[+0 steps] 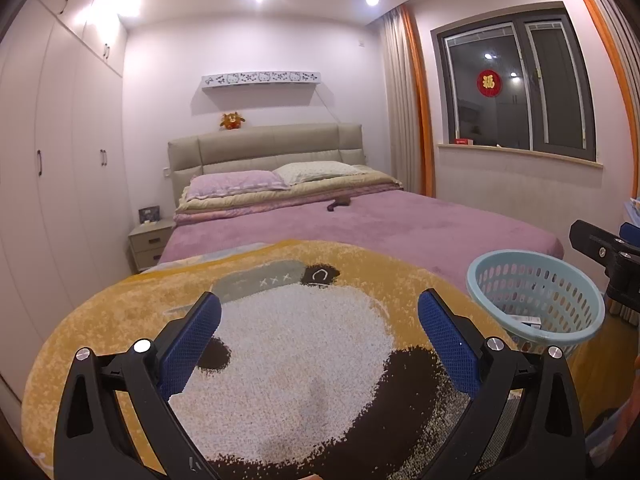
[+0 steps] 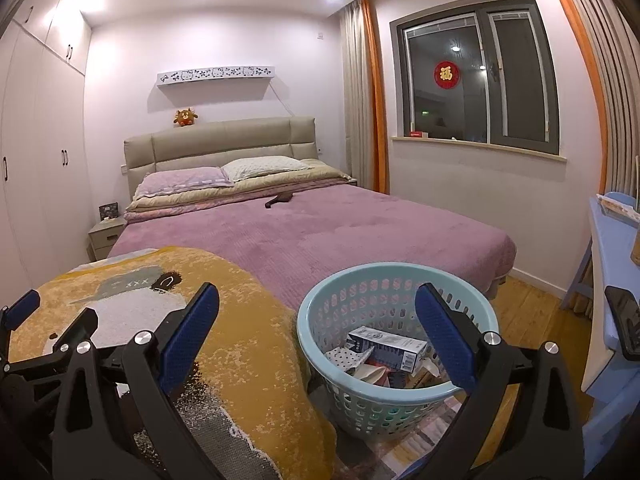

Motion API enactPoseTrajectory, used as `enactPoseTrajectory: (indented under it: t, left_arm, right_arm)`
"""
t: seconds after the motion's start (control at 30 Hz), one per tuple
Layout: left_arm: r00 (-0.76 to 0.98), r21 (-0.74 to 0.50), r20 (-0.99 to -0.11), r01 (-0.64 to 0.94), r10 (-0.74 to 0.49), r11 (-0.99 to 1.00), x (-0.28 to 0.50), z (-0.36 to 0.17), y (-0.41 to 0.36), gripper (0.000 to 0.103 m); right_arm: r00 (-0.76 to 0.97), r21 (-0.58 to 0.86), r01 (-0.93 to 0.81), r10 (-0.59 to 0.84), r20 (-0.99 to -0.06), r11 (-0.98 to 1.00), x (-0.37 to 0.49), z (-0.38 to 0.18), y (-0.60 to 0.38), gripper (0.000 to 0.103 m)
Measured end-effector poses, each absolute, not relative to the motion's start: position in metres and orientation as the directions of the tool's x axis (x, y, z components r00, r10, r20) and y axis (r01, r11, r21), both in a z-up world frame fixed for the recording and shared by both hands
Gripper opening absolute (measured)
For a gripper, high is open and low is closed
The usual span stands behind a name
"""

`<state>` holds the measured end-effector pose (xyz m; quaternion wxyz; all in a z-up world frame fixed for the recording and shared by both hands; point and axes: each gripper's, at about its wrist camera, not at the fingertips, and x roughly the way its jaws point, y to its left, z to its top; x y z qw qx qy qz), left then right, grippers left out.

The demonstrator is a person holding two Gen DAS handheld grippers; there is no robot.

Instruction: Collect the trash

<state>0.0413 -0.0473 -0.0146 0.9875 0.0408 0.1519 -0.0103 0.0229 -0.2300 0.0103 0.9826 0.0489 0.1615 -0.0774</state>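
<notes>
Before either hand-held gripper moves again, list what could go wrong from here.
1. The light blue basket sits beside the bed by the yellow blanket's edge; a swing of the open right hand-held gripper might tip it.
2. The carton lies high on the trash pile and could spill if the basket is bumped.
3. The dark object far up the bed may need an awkward reach by the open left hand-held gripper.

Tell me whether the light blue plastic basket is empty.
Not empty: the light blue perforated plastic basket holds a white-and-blue carton and crumpled wrappers.
</notes>
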Motion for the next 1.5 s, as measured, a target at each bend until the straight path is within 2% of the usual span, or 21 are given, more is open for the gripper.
enactPoseTrajectory:
  t: [1.5]
  left_arm:
    - [0.95, 0.084, -0.31, 0.048, -0.02, 0.995, 0.044, -0.017, -0.038, 0.096]
  right_arm:
    - [0.926, 0.075, 0.162, -0.125, -0.357, 0.984, 0.027, 0.006, -0.232, 0.094]
